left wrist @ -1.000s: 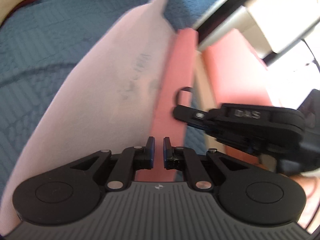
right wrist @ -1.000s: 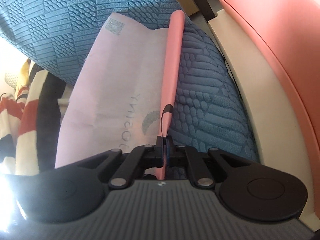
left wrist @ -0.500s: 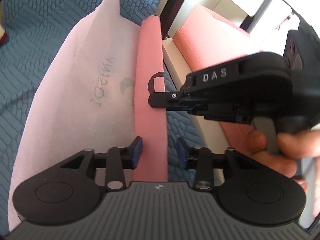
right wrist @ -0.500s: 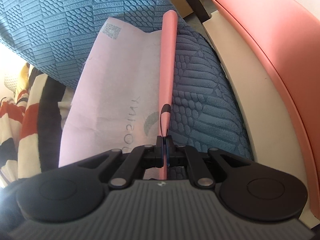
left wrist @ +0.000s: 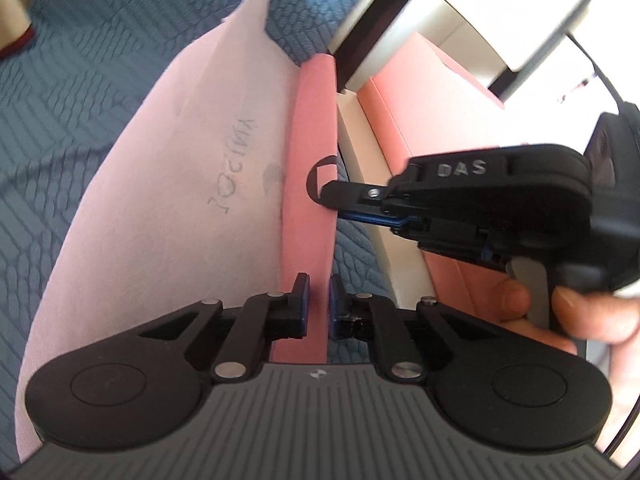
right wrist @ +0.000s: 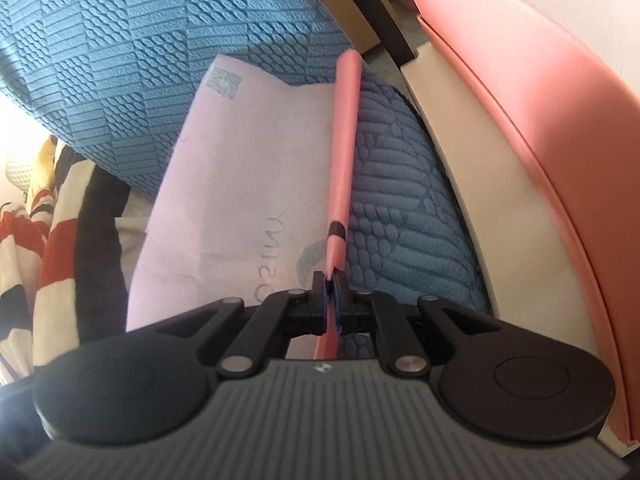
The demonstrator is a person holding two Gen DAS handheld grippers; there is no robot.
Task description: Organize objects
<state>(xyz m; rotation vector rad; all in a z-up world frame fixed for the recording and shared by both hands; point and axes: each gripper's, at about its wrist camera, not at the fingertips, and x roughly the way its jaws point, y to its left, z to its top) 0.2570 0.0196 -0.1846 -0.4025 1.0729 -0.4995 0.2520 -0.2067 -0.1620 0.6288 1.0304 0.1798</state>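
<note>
**Left claw closes back in on the pink band**

Half a second ago the left claw [left wrist: 318,303] stood spread either side of the pink band [left wrist: 310,184]; its jaws have just been closing, and now the two blue pads sit tight against the band's near end, pinching it. The band itself has barely shifted in the left wrist view, and the right claw [left wrist: 330,191] has stayed clamped on it further along, right beside the little black loop [left wrist: 316,178] on the band's edge.

From the right wrist view the right claw [right wrist: 331,289] shows its pads pressed together on the thin edge of the pink band [right wrist: 345,140], which runs straight away from the fingers, edge-on, with the black loop [right wrist: 337,229] just past the fingertips. The pale pink bag [right wrist: 240,184] hangs off the band's left side, faint grey lettering showing through it and a small printed code patch near its far corner.

All of it is held above a bed in a blue textured bedspread [right wrist: 132,52], close to the bed's right edge. Beyond that edge stands a pink and cream bed frame [right wrist: 532,132]. A hand [left wrist: 560,312] grips the right tool's handle, a finger on the trigger. Striped fabric [right wrist: 44,240] lies at the far left.
</note>
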